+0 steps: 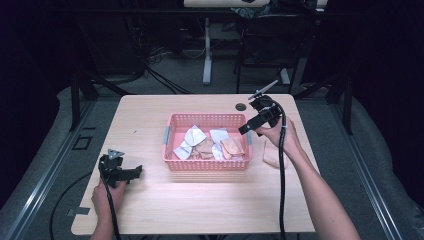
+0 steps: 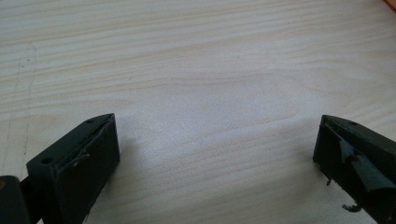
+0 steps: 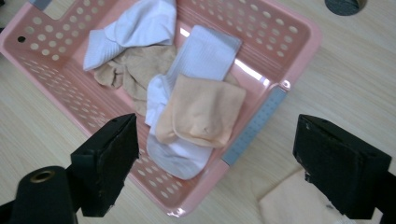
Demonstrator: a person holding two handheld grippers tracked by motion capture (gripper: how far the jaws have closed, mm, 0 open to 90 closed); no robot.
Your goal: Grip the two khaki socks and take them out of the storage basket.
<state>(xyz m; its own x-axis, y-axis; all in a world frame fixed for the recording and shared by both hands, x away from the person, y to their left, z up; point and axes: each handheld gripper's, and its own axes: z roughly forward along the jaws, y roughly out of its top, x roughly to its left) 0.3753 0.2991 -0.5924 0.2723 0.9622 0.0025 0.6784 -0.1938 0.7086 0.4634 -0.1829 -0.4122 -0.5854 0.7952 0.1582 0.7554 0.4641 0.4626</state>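
**Both tongs open, socks piled in a pink basket**

Nearest on the left, the left tongs (image 1: 134,172) rest low on the pale wooden surface (image 1: 200,205), jaws spread wide with nothing but bare wood grain between them. A broad band of open surface runs along the near edge and out to the left edge.

At the middle sits the pink perforated basket (image 1: 172,125), with grey handle inserts on its left and right ends. Inside lie white socks (image 1: 194,136), a tan sock (image 1: 204,148) and a peach sock (image 1: 232,145) that rests on a white one toward the right end. No writing or brand can be read on any of them.

Just right of the basket, a peach cloth piece (image 1: 270,154) lies flat on the surface, partly under the right forearm. The right tongs (image 1: 247,129) hover over the basket's right rim, jaws wide apart and empty.

Farther off, a dark round grommet (image 1: 241,106) sits near the far edge, with free room around it.
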